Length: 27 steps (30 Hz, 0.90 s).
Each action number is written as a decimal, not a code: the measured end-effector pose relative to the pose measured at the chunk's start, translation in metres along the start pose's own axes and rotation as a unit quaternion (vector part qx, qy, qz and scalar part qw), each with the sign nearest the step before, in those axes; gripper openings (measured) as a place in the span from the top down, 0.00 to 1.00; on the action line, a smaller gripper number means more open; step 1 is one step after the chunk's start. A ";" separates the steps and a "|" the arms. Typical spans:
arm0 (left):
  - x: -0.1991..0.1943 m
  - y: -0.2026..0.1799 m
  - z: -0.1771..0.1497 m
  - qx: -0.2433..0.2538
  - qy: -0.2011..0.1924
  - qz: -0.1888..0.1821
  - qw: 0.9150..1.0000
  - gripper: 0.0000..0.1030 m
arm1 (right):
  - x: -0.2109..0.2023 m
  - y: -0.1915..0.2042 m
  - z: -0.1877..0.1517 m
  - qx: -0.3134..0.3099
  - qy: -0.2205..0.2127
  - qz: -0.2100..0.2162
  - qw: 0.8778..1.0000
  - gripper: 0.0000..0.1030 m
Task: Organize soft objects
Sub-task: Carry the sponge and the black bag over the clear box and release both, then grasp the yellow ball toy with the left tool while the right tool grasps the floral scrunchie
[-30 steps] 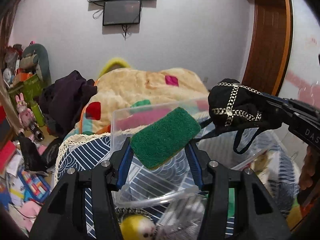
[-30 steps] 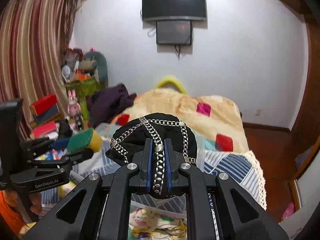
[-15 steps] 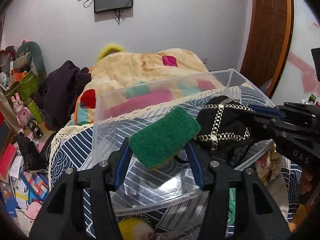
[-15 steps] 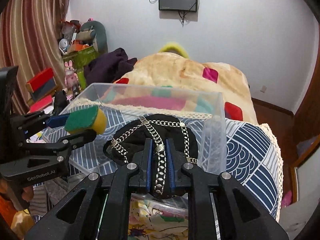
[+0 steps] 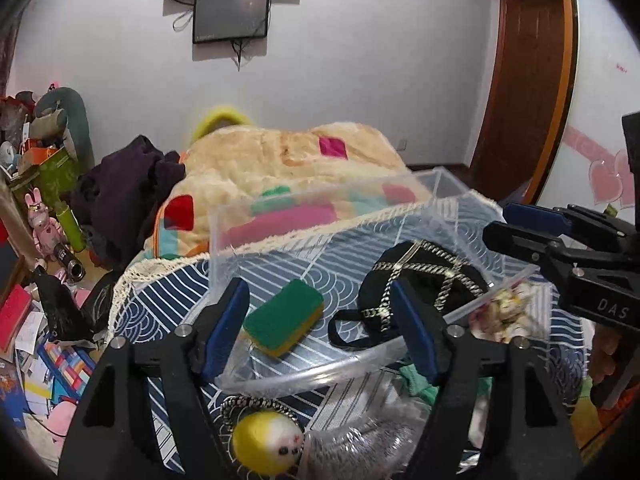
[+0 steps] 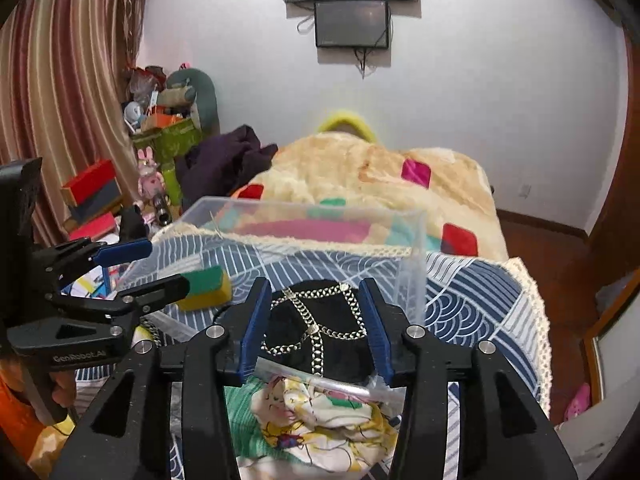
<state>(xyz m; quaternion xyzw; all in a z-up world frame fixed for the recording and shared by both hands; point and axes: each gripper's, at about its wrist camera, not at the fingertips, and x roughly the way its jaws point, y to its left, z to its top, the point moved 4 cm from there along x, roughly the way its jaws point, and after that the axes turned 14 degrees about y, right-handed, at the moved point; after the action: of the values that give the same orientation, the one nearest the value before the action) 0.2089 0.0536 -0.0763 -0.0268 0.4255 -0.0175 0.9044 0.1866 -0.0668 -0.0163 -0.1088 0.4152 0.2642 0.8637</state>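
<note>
Released since the earlier frames: green-and-yellow rectangular scouring sponge point(image 5: 283, 322), now lying at left of the clear plastic storage bin point(image 5: 436, 200); black chain-trimmed fabric pouch point(image 5: 424, 280), at its right. Left gripper point(image 5: 320, 326): fingers wide apart, empty. Right gripper point(image 6: 316, 326): likewise spread, empty.

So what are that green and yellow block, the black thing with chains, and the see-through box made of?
The green and yellow block looks like a kitchen sponge: coarse matte scouring top, yellow foam beneath. The black thing seems soft dark fabric crossed by shiny metal-look chains, possibly plastic. The see-through box appears clear glossy plastic; the bedding shows through its walls.
</note>
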 end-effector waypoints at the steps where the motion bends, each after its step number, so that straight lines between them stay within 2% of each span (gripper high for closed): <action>1: -0.008 0.001 -0.001 -0.001 -0.008 -0.001 1.000 0.27 | -0.004 0.000 -0.001 -0.001 -0.006 -0.002 1.000 0.52; 6: -0.036 0.006 -0.007 -0.002 -0.035 0.002 0.999 0.14 | -0.028 0.003 -0.007 -0.005 -0.039 -0.011 0.999 0.45; 11: -0.042 0.016 -0.023 -0.008 -0.030 -0.002 1.000 0.11 | -0.036 0.002 -0.021 -0.002 -0.050 -0.013 0.999 0.37; 19: -0.018 0.040 -0.067 -0.037 0.021 0.007 0.999 0.11 | -0.013 -0.007 -0.054 0.001 -0.005 -0.017 1.000 0.37; 22: -0.011 0.051 -0.080 -0.052 0.028 0.013 0.998 0.12 | 0.000 -0.010 -0.065 0.007 0.015 -0.019 1.000 0.37; 27: 0.004 0.061 -0.091 -0.065 0.045 0.010 0.997 0.21 | 0.017 -0.019 -0.079 0.024 0.043 -0.009 0.999 0.37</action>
<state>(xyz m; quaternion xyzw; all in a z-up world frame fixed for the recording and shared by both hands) 0.1416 0.1110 -0.1414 -0.0805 0.4662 0.0178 0.8808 0.1543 -0.1086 -0.0799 -0.1037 0.4572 0.2412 0.8497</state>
